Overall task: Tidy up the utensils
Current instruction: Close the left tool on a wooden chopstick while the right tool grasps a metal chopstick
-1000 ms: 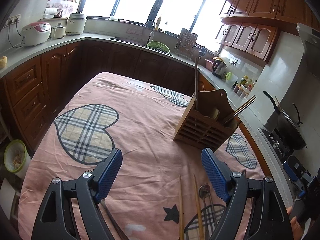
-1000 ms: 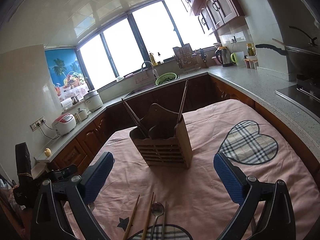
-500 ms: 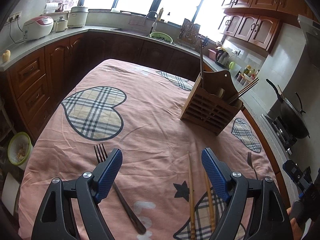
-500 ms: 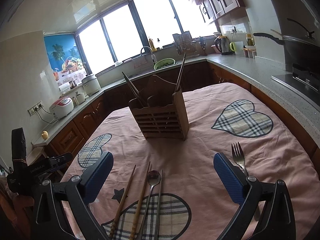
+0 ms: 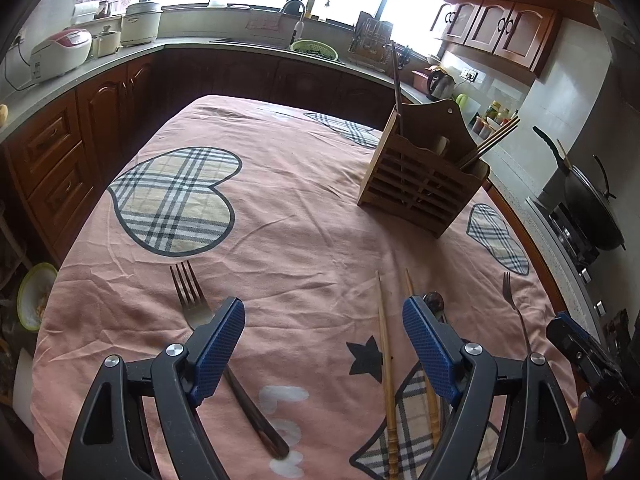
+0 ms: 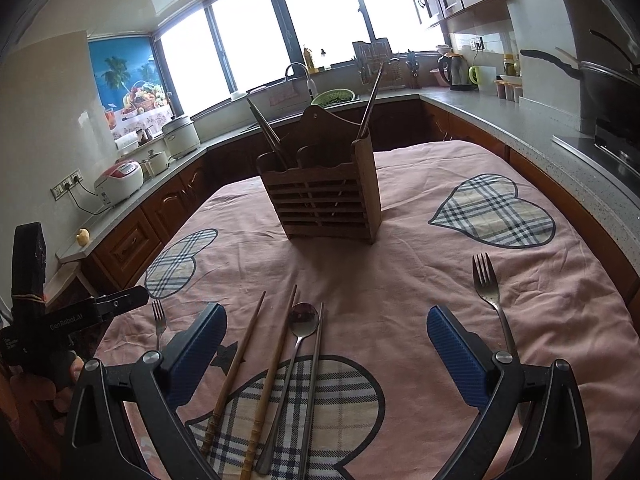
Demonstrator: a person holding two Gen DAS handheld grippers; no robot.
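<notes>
Fork (image 5: 188, 294) under open left claw (image 5: 323, 344)

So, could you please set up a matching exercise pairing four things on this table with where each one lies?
Things:
1. wooden holder
2. spoon
3. right fork
4. left fork

Places:
A. beside the left gripper's left finger
B. between wooden chopsticks and a metal chopstick
C. standing mid-table, chopsticks inside
D. beyond the right gripper's right finger

Pairs: 1-C, 2-B, 3-D, 4-A
</notes>
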